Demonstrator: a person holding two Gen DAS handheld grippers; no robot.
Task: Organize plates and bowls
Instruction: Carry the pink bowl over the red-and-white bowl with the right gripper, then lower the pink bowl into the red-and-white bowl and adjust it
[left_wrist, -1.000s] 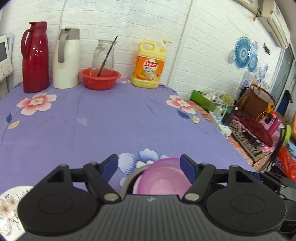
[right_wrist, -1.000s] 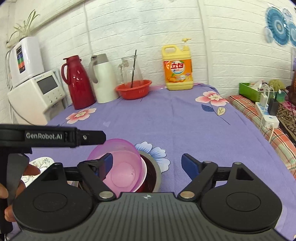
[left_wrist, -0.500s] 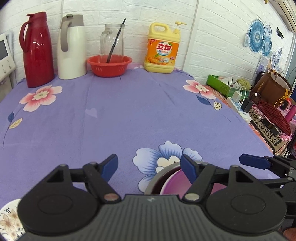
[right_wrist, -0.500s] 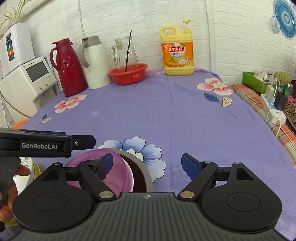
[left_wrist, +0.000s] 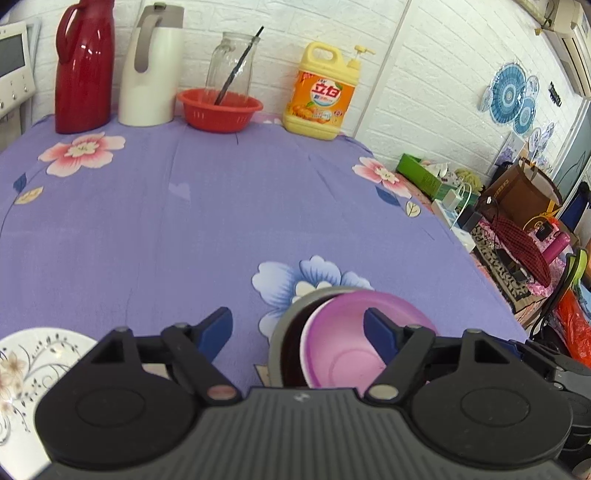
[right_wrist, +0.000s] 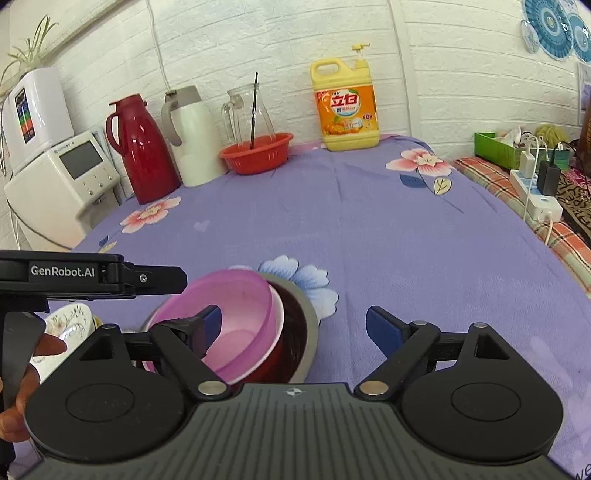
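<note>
A pink plastic bowl sits tilted inside a grey bowl with a dark red inside on the purple flowered tablecloth; both show in the right wrist view, pink bowl, grey bowl. My left gripper is open and empty, its right finger over the pink bowl. My right gripper is open and empty, its left finger over the pink bowl. A white flowered plate lies at the left, also in the right wrist view.
At the back stand a red thermos, a white thermos, a red basket with a glass jug, and a yellow detergent bottle. The table's right edge drops to clutter. The left gripper's body crosses the right wrist view.
Both grippers stayed open and empty. The views shifted: the bowl stack sank low half a second ago and now shows more fully between the fingers again. The bowls look unmoved.
</note>
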